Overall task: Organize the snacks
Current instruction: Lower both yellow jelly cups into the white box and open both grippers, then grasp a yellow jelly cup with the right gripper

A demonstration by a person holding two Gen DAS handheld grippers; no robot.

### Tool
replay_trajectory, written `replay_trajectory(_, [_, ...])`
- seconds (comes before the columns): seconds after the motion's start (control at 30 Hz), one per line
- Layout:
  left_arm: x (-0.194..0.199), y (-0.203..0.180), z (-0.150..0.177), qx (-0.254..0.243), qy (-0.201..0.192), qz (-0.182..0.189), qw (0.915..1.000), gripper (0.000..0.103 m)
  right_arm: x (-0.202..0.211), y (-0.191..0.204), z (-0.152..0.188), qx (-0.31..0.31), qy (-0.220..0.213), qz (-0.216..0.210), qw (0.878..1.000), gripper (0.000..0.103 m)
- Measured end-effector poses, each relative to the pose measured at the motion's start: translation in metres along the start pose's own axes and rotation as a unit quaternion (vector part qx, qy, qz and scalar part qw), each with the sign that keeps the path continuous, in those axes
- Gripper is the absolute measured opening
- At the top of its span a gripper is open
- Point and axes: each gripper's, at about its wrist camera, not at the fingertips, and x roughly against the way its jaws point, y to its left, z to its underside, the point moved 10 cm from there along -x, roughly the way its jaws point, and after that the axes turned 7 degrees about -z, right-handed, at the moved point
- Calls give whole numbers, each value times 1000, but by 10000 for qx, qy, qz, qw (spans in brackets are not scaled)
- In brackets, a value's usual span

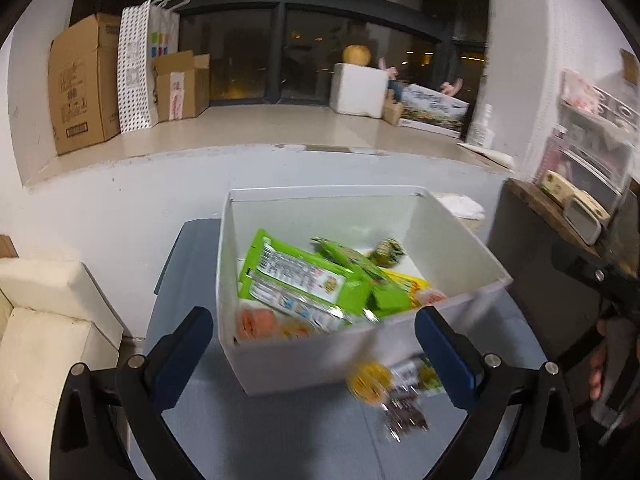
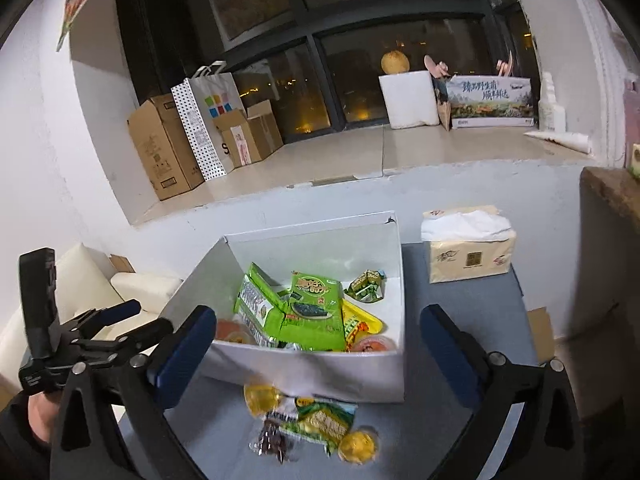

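Nearest to me, my left gripper (image 1: pixel 314 356) hangs above the grey-blue tabletop (image 1: pixel 248 432) with its blue-padded fingers (image 1: pixel 182 356) spread wide and nothing between them, aimed forward and a little downward at the near wall of the white open-topped cardboard box (image 1: pixel 316 354). My right gripper (image 2: pixel 316 356) sits in much the same pose: pads (image 2: pixel 450 356) far apart, empty, angled down toward the same box (image 2: pixel 320 372). In the right wrist view I can see the left tool off to my left, held in a hand (image 2: pixel 38 414); its fingers there look parted too.

On the table just in front of the box lie loose snacks: two round yellow jelly cups (image 2: pixel 262 398), a green flat snack packet (image 2: pixel 322 420) between them, and a clear wrapper of dark pieces (image 2: pixel 274 442) beside the packet. They are blurred in the left view.

Inside the box sits a heap of green foil packets (image 2: pixel 316 312), a yellow pouch (image 2: pixel 360 324), orange-pink cups (image 2: pixel 370 344) against the near wall, and a small green wrapped item (image 2: pixel 366 282) near the far right corner.

Beyond, right of the box, a beige tissue pack (image 2: pixel 468 252) stands on the table. Further off, brown cardboard cartons (image 2: pixel 164 144) rest on the window ledge.
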Motion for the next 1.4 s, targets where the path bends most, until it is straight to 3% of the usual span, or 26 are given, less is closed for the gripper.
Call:
replay_trajectory(0.13, [37,-8,20,-31,-264,-116,9996,103,23,3,24,112,7,80,9999,103])
replay_trajectory(0.37, [84,-33,94,-80,-149,37,9999,103,44,3,120,114,436,301,9985,103])
replay_trajectory(0.57, [100,-47,141,31,139,206,9997,103,25,-7,178,58,1034,569,9930,103])
replay_trajectory(0.8, [119,-49,147,141,62,259,9995,103,1,-17,165,223,1058,755,9913,103])
replay_trajectory(1.07, [118,-39,152,189,97,142,9997,103,-48,-35,144,203,1274,665,9894,102])
replay_trajectory(1.13, [115,-34,155,239,150,123,9995,103,-58,-42,146,174,1392,692,9877,88])
replay_trajectory(1.17, [114,-32,156,270,171,97,9994,103,-62,-45,149,195,1473,735,9862,73])
replay_trajectory(1.2, [113,-30,157,307,196,84,9993,103,-68,-49,154,187,1604,764,9839,64])
replay_trajectory(1.3, [110,-26,160,346,231,44,9991,103,-72,-49,158,271,1647,722,9833,57])
replay_trajectory(1.33, [108,-26,161,349,251,47,9991,103,-73,-47,159,297,1639,657,9838,53])
replay_trajectory(1.37, [106,-26,161,360,274,55,9990,103,-73,-44,159,321,1636,570,9844,43])
replay_trajectory(1.4, [106,-26,162,365,285,60,9989,103,-72,-43,160,373,1634,572,9842,42])
